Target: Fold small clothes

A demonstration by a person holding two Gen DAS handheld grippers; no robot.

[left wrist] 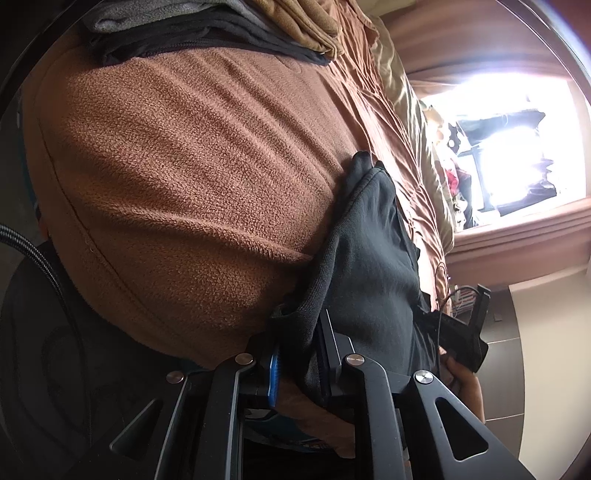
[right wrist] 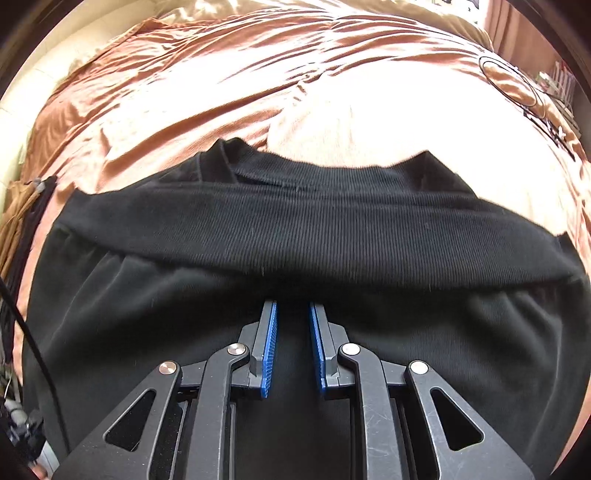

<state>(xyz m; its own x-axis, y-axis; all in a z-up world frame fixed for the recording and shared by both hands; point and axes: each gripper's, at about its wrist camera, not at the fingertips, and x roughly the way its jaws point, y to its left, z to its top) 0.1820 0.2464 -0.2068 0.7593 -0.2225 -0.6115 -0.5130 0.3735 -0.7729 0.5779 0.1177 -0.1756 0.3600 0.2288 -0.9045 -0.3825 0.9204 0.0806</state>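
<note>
Two grippers work one black garment (right wrist: 295,236) on a bed in my feeds, a soft cotton-knit piece with a wide ribbed band (right wrist: 314,229) running across the middle of the right wrist frame. It lies spread on the rust-orange bedsheet (right wrist: 221,74), filling the lower half of that view, with the gathered body of the cloth below the band.

My right gripper (right wrist: 293,343) hangs low over the gathered cloth at lower centre, its blue pads (right wrist: 269,350) a narrow gap apart with only flat fabric showing behind them; I judge it holds nothing.

In the left wrist frame, my left gripper (left wrist: 299,354) at bottom centre is clamped on an edge of the same black cloth, which rises between the fingers and drapes up the centre right beside a brown fleece blanket (left wrist: 166,166). Folded grey and tan clothes (left wrist: 207,22) sit at the upper left.

I expect the garment to handle light and limp: it will sag, bunch and slide a little on the smooth sheet, with no risk of damage. The ribbed band looks thicker and firmer, so I judge its corners the surest place to pinch, one per gripper, keeping the edge taut for a clean fold.
</note>
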